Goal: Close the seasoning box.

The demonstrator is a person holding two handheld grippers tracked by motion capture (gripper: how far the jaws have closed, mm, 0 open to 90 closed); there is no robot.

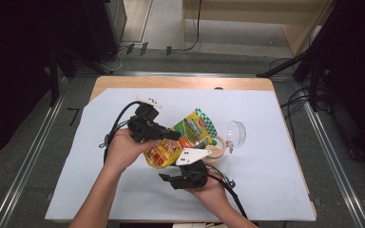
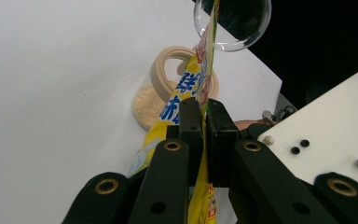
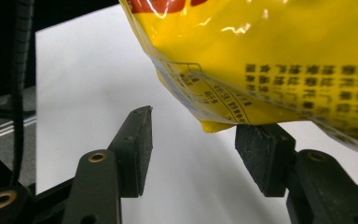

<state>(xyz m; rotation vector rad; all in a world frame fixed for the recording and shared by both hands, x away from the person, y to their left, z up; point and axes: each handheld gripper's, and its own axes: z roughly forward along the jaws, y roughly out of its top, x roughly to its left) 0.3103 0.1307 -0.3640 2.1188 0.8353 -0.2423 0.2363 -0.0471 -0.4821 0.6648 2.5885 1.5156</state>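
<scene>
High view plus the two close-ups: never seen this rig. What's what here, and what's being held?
No robot arm: a person holds a two-jaw tool in each hand. The high view looks down on the table, which is covered with white paper. The other two pictures come from cameras riding on each tool, looking along its black jaws.

The left tool is shut on the edge of a yellow snack pouch, lifting it above the paper. The right tool is open just under the pouch's bottom corner, not gripping it.

On the paper behind: a clear jar of pale powder lying on its side, and a clear lid nearby.
</scene>
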